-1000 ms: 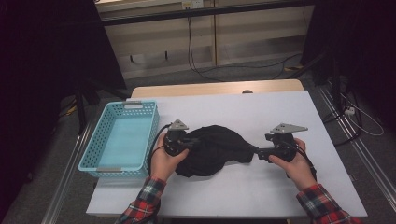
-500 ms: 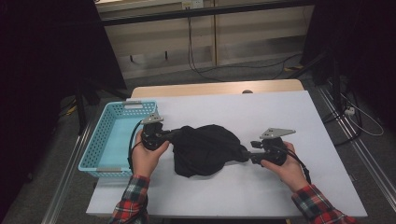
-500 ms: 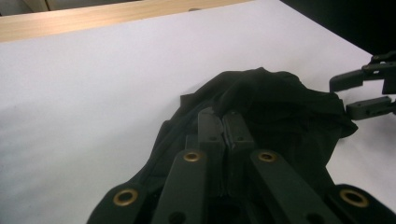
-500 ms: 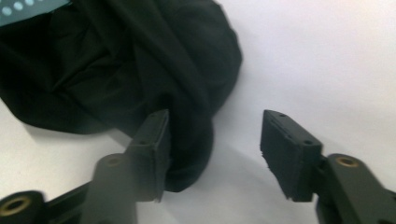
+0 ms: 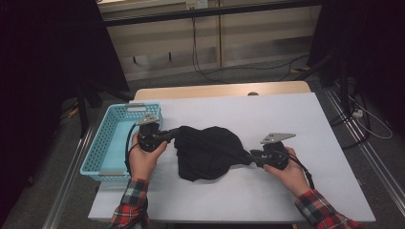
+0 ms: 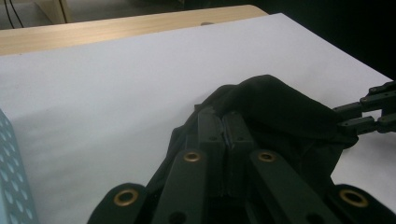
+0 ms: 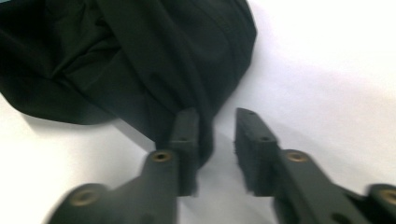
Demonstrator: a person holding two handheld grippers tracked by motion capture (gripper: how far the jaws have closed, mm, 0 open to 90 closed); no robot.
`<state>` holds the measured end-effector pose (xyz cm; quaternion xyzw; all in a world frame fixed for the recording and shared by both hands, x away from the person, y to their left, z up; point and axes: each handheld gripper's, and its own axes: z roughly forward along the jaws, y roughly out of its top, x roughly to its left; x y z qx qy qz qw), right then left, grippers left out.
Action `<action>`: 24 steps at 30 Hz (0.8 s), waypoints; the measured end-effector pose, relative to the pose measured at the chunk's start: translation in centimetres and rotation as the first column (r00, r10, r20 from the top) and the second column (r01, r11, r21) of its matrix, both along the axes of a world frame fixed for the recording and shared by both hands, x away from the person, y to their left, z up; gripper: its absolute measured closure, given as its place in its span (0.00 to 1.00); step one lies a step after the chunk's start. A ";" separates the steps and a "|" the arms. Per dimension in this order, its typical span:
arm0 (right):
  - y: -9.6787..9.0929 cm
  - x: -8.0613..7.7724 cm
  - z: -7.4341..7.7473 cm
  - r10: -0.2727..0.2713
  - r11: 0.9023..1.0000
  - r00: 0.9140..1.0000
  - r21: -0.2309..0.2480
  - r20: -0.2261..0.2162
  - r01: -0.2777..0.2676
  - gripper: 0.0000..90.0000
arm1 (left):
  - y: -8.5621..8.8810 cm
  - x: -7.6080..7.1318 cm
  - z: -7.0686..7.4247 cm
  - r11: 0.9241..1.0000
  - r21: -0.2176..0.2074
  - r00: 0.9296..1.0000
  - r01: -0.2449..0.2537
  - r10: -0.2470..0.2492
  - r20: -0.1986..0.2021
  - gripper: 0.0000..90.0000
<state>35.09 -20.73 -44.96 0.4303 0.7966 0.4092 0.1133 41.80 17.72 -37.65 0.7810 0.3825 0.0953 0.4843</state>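
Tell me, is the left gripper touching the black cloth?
Touching. In the left gripper view, the left gripper has its jaws pressed together with a fold of the black cloth pinched between them. The high view shows it meeting the cloth's edge too.

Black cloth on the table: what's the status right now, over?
Left tool shut on the black cloth. Right tool has just been closing, cloth edge between its jaws, gap showing. Blue basket beside the left hand, nothing in the way.

Room's pretty dim around the edges, but the white table (image 5: pixel 286 124) is lit bright from above. Right gripper view is motion-blurred and smeary; left gripper view stays sharp, slightly grainy.
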 end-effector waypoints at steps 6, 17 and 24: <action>-1.9 0.1 1.4 -0.039 0.997 0.999 0.061 0.025 0.037 1.00 | -0.2 -0.2 0.2 1.000 -0.005 1.000 0.012 -0.012 0.004 0.98; -7.4 -0.6 5.6 -0.154 0.983 0.976 0.122 0.154 0.136 1.00 | -3.0 -1.0 0.7 0.993 -0.044 0.994 0.108 -0.108 0.004 0.98; -7.1 0.4 4.3 -0.154 0.982 0.980 0.125 0.126 0.139 1.00 | -2.9 -0.4 0.5 0.997 -0.026 0.997 0.074 -0.073 0.009 0.98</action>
